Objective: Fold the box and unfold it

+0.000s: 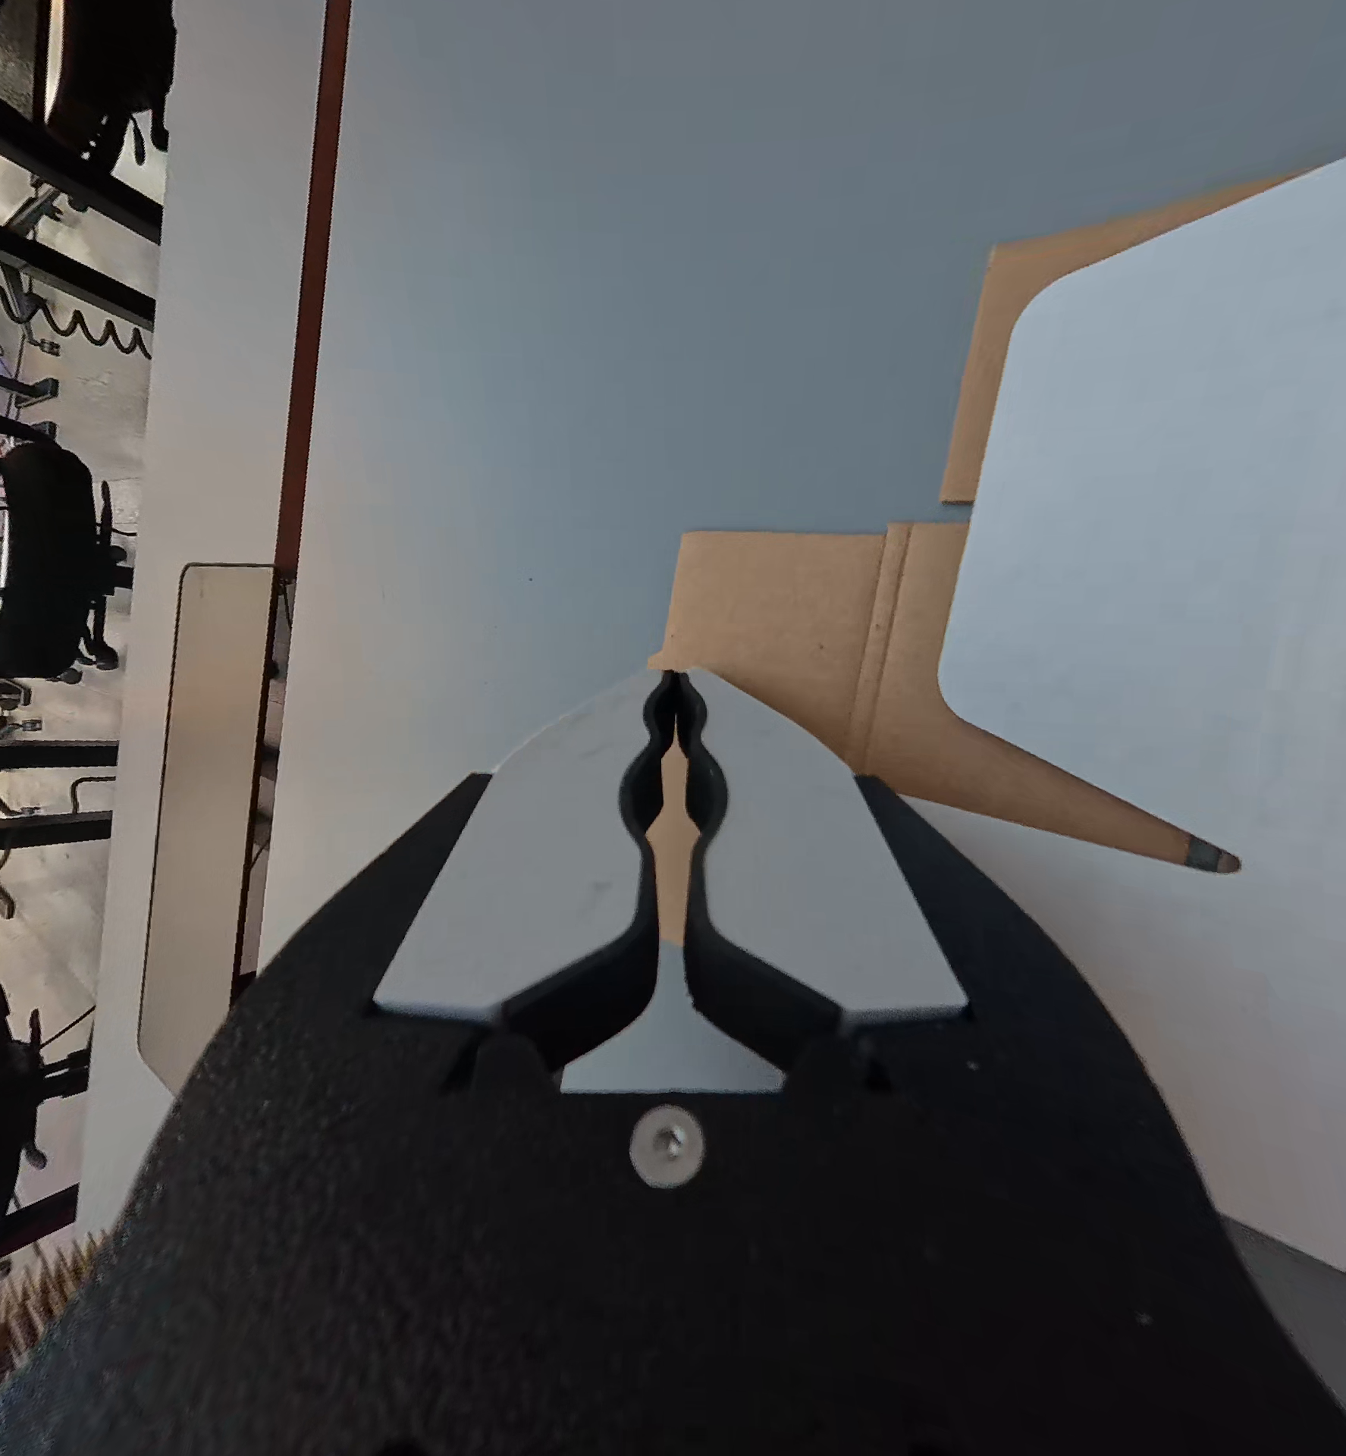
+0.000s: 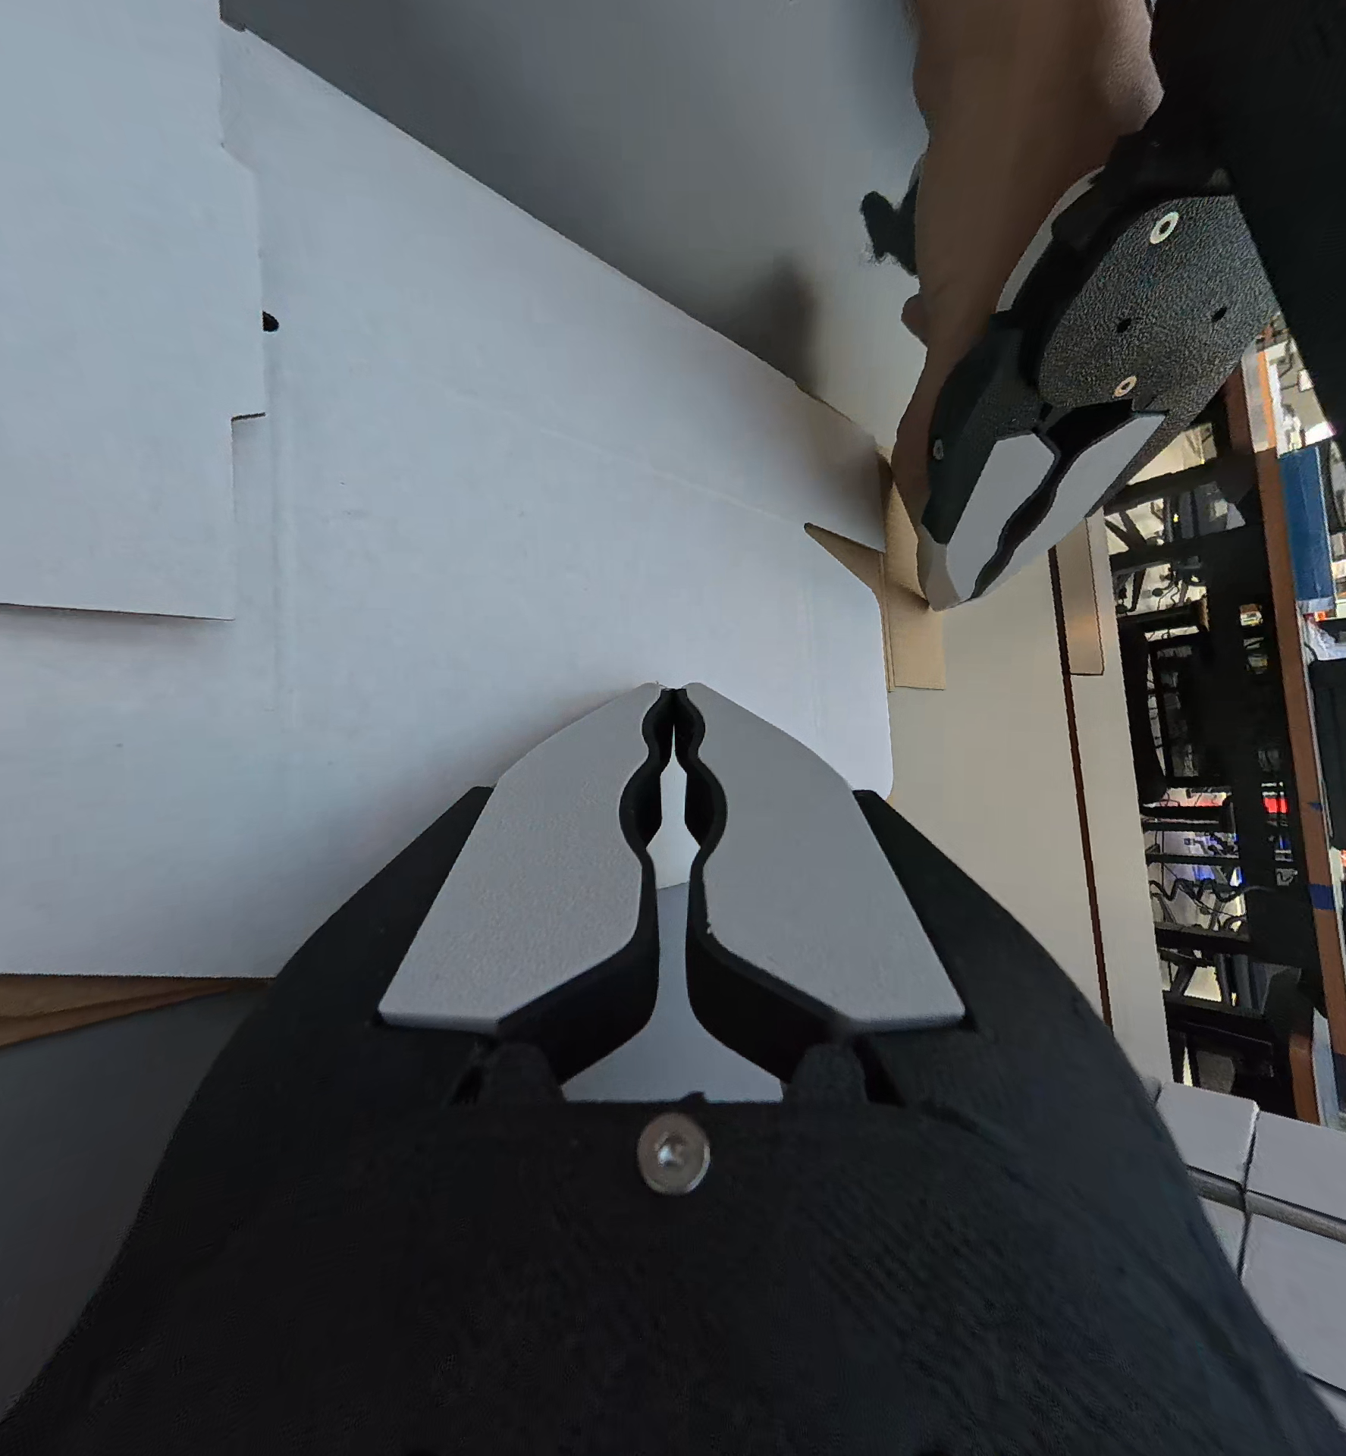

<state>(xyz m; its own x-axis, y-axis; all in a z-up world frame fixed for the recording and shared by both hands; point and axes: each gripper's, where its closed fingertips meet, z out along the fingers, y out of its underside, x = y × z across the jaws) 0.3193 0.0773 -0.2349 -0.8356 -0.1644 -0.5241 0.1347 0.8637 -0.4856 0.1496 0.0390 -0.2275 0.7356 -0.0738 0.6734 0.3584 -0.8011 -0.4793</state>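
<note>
Box [image 2: 496, 473]: flat on bench [image 1: 654, 315]. Left claw [image 1: 676, 676]: closed, on far brown flap [image 1: 772, 607]. Right claw [image 2: 676, 693]: closed, empty, pinning near panel.

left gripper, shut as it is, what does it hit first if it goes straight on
Most likely the brown cardboard flap of the flattened white box: the left gripper has its closed tips right at that flap's edge, though contact is unclear.

Both wrist views look closely along their tools, sharing the box [image 1: 1174, 504].
</note>
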